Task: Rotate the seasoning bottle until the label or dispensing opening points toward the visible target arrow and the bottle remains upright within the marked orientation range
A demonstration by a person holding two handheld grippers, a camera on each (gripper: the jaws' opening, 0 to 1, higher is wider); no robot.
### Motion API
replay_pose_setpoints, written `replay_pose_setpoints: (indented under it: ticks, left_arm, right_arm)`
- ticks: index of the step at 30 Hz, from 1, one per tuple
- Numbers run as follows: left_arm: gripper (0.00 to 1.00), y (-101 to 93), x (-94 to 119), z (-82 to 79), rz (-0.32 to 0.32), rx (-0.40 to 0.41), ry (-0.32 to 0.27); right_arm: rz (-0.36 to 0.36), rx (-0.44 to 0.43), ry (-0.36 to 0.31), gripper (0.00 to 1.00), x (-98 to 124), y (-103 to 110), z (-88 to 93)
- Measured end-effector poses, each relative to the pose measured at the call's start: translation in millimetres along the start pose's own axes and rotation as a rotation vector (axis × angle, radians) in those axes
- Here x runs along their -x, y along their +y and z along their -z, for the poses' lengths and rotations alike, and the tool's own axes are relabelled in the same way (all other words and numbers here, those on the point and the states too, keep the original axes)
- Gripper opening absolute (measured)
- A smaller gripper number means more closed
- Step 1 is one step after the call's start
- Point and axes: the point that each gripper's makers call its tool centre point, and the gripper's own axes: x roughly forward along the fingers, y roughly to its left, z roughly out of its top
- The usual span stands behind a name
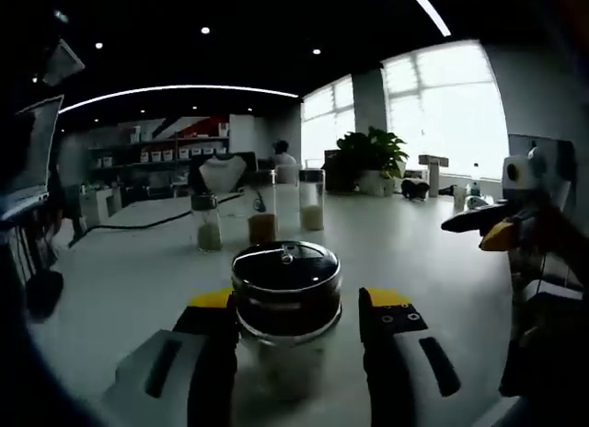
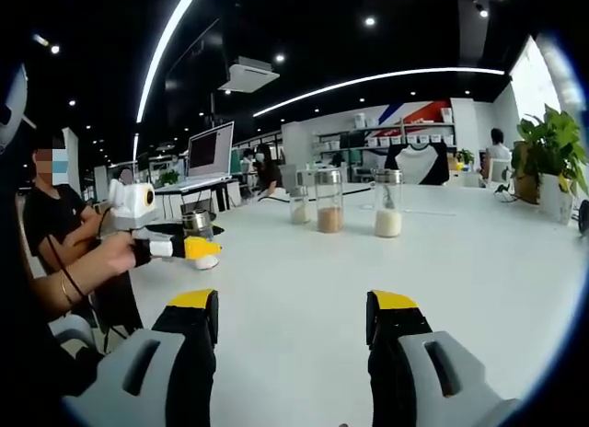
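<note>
The left gripper [image 1: 296, 321] has its jaws on either side of the bottle [image 1: 286, 303], which stands upright on the white table [image 1: 129, 280]; whether they clamp it I cannot tell. The right gripper [image 2: 293, 318] hangs over bare table with jaws apart. At 12 o'clock beyond the bottle stand three jars [image 1: 262, 211]. At 3 o'clock, the plant [image 1: 373, 155].
</note>
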Motion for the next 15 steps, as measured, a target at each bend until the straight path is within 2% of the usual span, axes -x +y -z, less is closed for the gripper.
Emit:
replay_pose_setpoints:
  ticks: [2,3,6,12,15]
  left_arm:
    - [0.55,2.1,1,-1.0,-0.030,-0.010,0.002]
    - [0.55,6.0,2,-0.9,-0.069,-0.010,0.004]
    - [0.55,4.3,1,2.5,-0.093,-0.011,0.026]
    - [0.55,7.4,0,3.7,-0.159,0.004,0.027]
    - [0.54,18.5,5,5.2,-0.266,-0.004,0.052]
  right_arm:
    - [0.001,0.000,-0.002,0.65,0,0,0.0]
    - [0.003,-0.002,-0.003,0.65,1,-1,-0.1]
    - [0.006,-0.005,-0.003,0.65,1,-2,0.8]
    - [0.003,-0.005,-0.001,0.65,3,-1,2.0]
    - [0.008,-0.007,0.001,0.65,5,-3,2.6]
